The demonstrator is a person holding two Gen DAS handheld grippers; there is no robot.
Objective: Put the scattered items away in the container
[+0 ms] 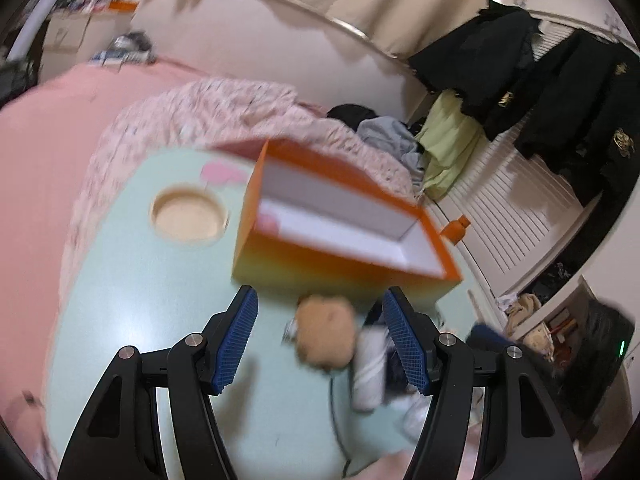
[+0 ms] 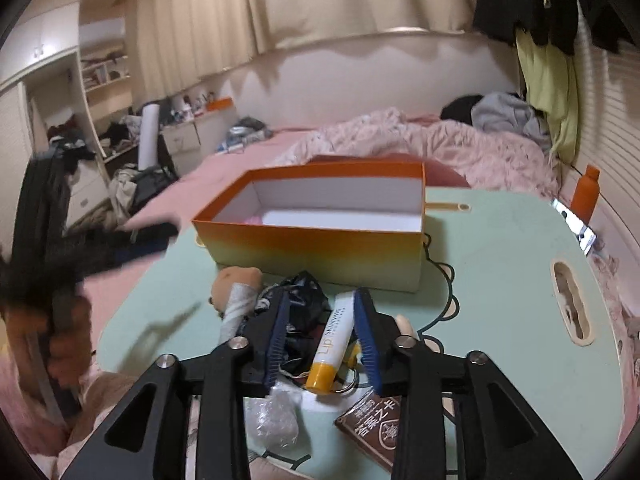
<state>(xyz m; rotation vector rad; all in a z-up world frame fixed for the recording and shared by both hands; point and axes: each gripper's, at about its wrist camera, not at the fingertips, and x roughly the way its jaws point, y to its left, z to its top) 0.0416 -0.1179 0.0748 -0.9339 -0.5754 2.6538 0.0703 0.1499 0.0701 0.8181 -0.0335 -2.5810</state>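
The orange box (image 2: 316, 240), open at the top with a white inside, stands on the pale green counter (image 2: 500, 264), which lies on a bed with a pink quilt (image 2: 420, 140). Something pink lies in the box at its left end; what it is cannot be told.

The scattered items lie in a cluster just in front of the box's near wall. The right hand-held gripper (image 2: 320, 332) hangs over this cluster with its jaws partly apart and gripping nothing. A white lip balm tube (image 2: 330, 344) with a yellow cap lies between them, close against the right blue pad (image 2: 366, 340); whether that pad touches it cannot be told. A dark crumpled item (image 2: 306, 300) sits between the jaws behind the tube. To the left lie a tan plush toy (image 2: 236, 280) and a grey-white rolled cloth (image 2: 238, 308). Nearer the camera are a clear plastic wrapper (image 2: 272, 420) and a brown packet (image 2: 372, 428) with printed characters.

The left hand-held gripper (image 1: 320, 336) is released, jaws standing well apart above the counter, with the plush toy (image 1: 326, 332) blurred below the gap between them and the orange box (image 1: 340, 236) just beyond.
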